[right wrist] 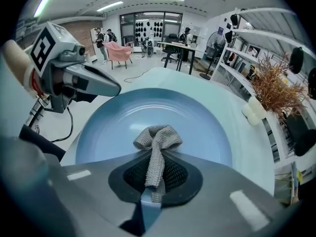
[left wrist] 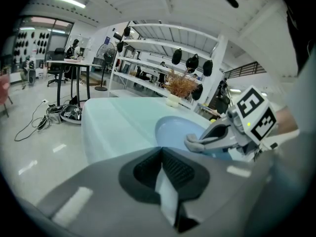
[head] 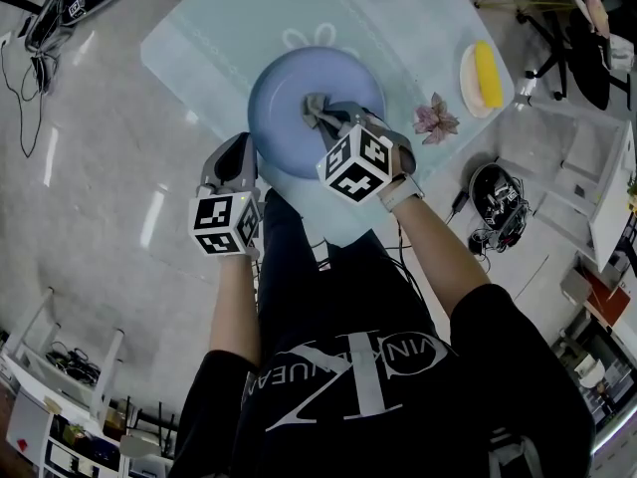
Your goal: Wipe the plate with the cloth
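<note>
A round blue plate (head: 289,83) lies on the pale green table (head: 199,38). My right gripper (head: 323,116) points steeply down over the plate's middle, shut on a grey knitted cloth (head: 317,106). In the right gripper view the cloth (right wrist: 157,137) bunches out from between the pads (right wrist: 173,174) onto the plate (right wrist: 202,127). My left gripper (head: 239,155) sits at the plate's near left rim, jaws together with nothing seen between them. In the left gripper view its pads (left wrist: 175,169) meet, with the plate (left wrist: 173,127) ahead to the right.
A dried pinkish flower (head: 436,119) and a small dish holding something yellow (head: 482,76) stand at the table's right side. A dried plant in a white vase (right wrist: 274,90) shows beyond the plate. A helmet and cables (head: 498,202) lie on the floor at the right.
</note>
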`<action>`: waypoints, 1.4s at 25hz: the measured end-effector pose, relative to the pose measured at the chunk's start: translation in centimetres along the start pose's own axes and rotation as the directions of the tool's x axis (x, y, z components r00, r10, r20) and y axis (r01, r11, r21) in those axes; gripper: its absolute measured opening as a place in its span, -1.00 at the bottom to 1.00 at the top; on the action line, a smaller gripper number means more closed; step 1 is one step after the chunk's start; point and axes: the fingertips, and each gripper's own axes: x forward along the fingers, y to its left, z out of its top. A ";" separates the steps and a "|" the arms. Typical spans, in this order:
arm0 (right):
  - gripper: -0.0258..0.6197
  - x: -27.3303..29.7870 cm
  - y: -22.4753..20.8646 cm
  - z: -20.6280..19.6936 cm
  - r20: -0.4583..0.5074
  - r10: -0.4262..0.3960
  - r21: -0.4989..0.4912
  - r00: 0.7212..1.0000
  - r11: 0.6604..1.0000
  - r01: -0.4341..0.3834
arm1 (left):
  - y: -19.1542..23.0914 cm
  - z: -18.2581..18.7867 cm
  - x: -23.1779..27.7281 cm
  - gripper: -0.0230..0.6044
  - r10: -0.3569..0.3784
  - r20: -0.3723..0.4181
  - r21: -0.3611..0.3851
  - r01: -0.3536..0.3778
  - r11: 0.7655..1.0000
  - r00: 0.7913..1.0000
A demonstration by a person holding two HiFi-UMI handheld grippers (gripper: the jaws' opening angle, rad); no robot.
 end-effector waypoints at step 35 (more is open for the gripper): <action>-0.82 0.0 -1.1 0.0 0.064 0.001 0.148 0.998 0.989 -0.011 | -1.0 -2.4 -1.4 -0.93 0.045 -0.031 -0.001 -0.045 0.999 0.998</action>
